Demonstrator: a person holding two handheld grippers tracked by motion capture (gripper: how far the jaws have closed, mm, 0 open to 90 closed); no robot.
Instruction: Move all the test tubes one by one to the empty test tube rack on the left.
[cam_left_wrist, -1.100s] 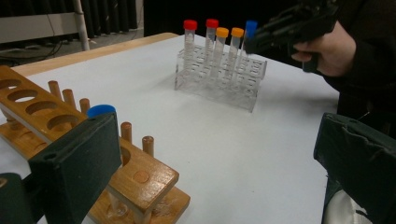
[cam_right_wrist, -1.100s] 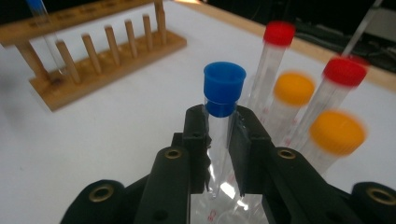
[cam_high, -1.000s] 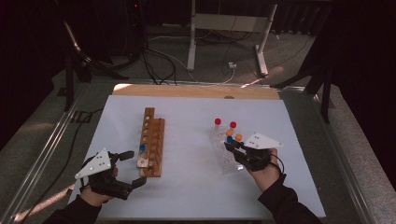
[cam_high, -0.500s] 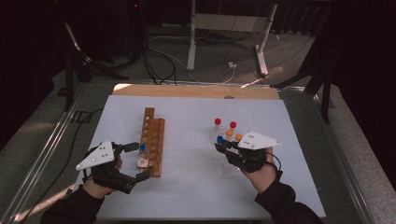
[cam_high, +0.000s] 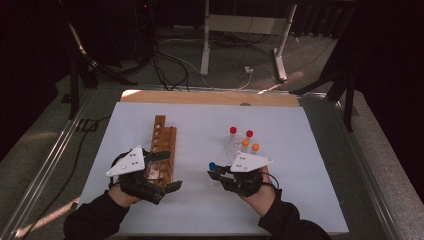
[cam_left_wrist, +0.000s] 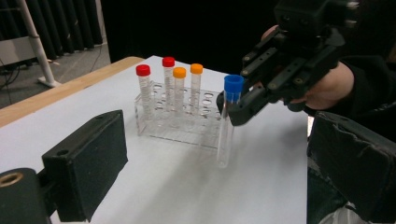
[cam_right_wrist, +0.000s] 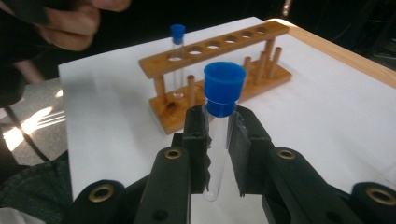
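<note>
My right gripper (cam_right_wrist: 219, 116) is shut on a clear tube with a blue cap (cam_right_wrist: 223, 88), held upright just above the white mat. From the left gripper view that tube (cam_left_wrist: 228, 121) stands in front of the clear plastic rack (cam_left_wrist: 187, 126), apart from it. The clear rack (cam_high: 239, 145) holds two red-capped and two orange-capped tubes. A wooden rack (cam_high: 162, 142) lies left of centre, and another blue-capped tube (cam_right_wrist: 176, 56) stands in it. My left gripper (cam_high: 167, 171) is open at the wooden rack's near end, jaws wide apart with nothing between them.
The white mat (cam_high: 300, 200) covers the table, with a wooden strip (cam_high: 210, 97) along its far edge. Beyond the table are cables and a metal stand's legs (cam_high: 240, 45) on the floor. A rail (cam_high: 45, 165) runs along the table's left side.
My right gripper has carried the blue-capped tube left, away from the clear rack. My left gripper has shifted right, up to the wooden rack's near end.
</note>
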